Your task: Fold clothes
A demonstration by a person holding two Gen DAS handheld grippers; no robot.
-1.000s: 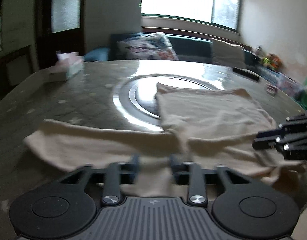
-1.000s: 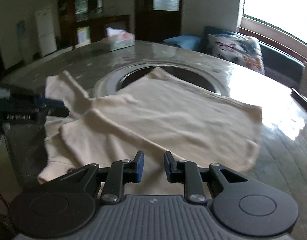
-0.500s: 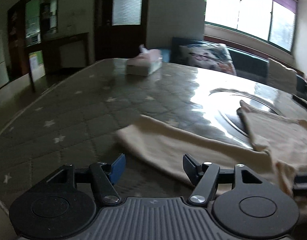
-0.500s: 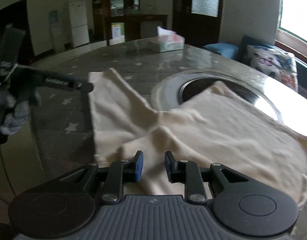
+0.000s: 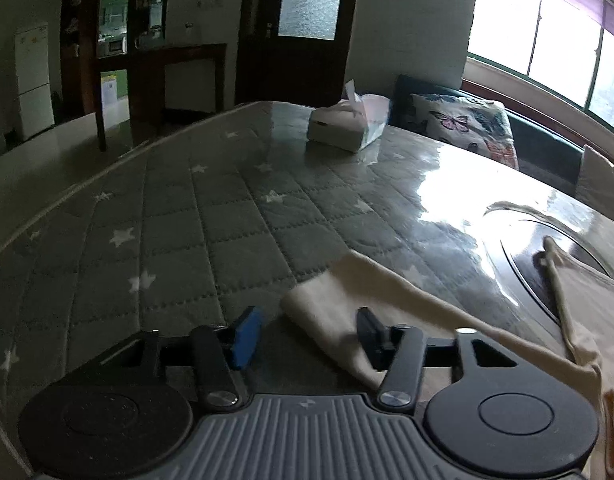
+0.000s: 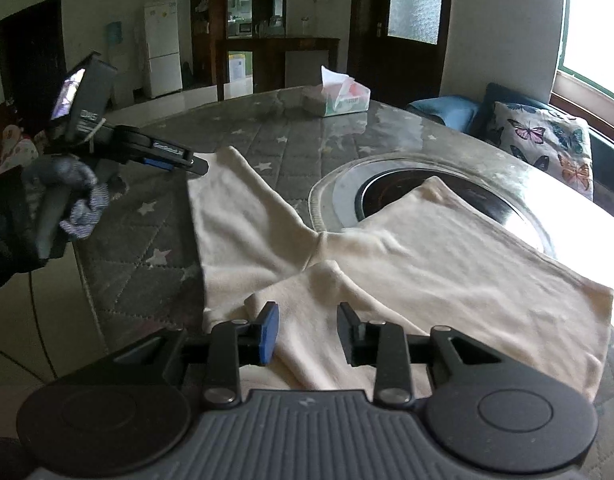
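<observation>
While L gripper (image 5: 307, 334) closes on sleeve (image 5: 339, 312), pads apart, R gripper (image 6: 307, 334) spreads over shirt (image 6: 447, 264)

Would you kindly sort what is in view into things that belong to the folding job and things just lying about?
Belonging to the job:
- cream garment, spread on the table
- left gripper, at the sleeve end
- right gripper, over a fold

Just lying about:
- tissue box
- butterfly cushion
- fridge

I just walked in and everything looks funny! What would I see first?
A big cream shirt lies spread across the star-patterned table, one sleeve reaching out to the side. Two black claws hover over it: the left claw at the sleeve's end, the right claw above a bumpy fold. A tissue box sits far back.
</observation>
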